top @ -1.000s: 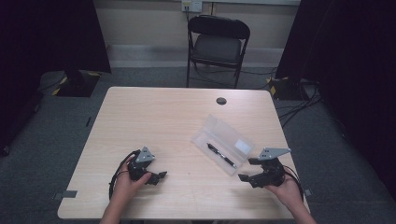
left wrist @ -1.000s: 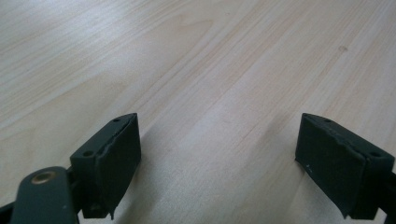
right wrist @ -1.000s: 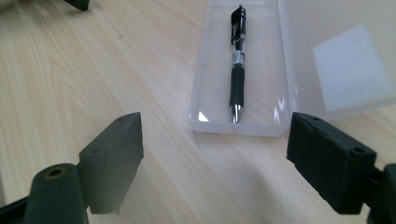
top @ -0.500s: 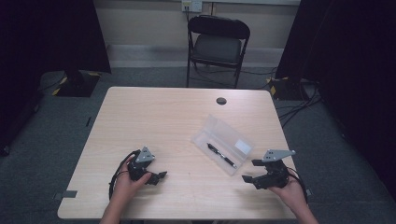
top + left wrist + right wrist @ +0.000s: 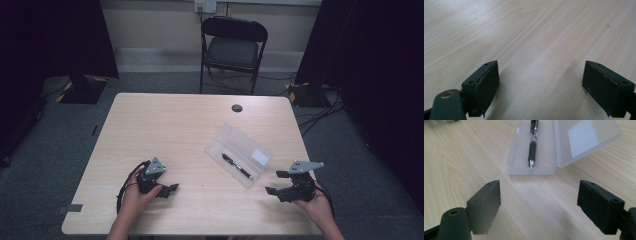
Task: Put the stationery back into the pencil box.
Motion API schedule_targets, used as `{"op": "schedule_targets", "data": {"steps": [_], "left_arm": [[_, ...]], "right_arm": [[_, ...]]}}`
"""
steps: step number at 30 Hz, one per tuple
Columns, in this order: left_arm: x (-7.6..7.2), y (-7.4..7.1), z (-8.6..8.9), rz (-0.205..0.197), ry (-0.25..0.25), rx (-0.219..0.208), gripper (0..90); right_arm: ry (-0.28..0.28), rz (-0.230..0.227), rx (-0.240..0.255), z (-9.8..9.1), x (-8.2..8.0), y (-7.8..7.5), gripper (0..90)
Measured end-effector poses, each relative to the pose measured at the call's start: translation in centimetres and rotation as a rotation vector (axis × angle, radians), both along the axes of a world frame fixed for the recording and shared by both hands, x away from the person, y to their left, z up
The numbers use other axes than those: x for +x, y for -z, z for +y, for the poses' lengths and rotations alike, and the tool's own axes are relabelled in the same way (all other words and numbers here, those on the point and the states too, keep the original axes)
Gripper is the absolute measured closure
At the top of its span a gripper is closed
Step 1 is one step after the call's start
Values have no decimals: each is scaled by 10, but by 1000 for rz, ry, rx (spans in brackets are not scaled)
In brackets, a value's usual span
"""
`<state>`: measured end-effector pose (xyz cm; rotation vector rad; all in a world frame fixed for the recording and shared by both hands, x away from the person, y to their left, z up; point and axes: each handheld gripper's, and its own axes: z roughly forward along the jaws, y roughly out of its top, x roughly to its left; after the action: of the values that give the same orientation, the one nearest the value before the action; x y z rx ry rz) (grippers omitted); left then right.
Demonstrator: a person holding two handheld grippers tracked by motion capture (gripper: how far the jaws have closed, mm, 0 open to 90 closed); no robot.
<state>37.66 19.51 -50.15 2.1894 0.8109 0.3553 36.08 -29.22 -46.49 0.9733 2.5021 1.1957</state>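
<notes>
While both claws sit low at the near edge of the table (image 5: 165, 120), nothing is gripped. Left claw (image 5: 172, 188): jaws spread wide, empty, resting at the near-left of the table, held by the left hand (image 5: 135, 195). Its own view has just pale wood grain between two matte black jaw pads (image 5: 482, 86), edges a bit chipped, a brass-coloured rivet at the lower left.

Centre-right of the table: clear plastic case (image 5: 239, 155), rectangular, lid flipped open and lying flat beside the tray, set at a diagonal. Pen (image 5: 237, 166) lies inside the tray part, lengthwise. In the right claw's view the pen (image 5: 533, 143) reads as black with a rubbery grip, chrome tip pointing toward the claw, silver band higher up; the case (image 5: 531, 168) is frosted translucent with rounded corners, and a white label (image 5: 581, 137) sits on the lid. High view gives the label as a pale patch, pen detail too small.

Right claw (image 5: 276, 183): jaws wide apart, empty, near-right of the table in the right hand (image 5: 315, 202), aimed at the case's short end, near it but not touching. Grey triangular plate on top.
</notes>
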Motion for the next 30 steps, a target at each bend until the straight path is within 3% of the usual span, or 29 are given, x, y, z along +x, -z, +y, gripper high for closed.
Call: {"op": "schedule_targets", "data": {"steps": [20,30], "left_arm": [[0,0,0,0,0,0,140],[0,0,0,0,0,0,140]], "right_arm": [[35,-4,-15,-19,3,16,183],[29,-18,-47,-23,4,22,176]]}}
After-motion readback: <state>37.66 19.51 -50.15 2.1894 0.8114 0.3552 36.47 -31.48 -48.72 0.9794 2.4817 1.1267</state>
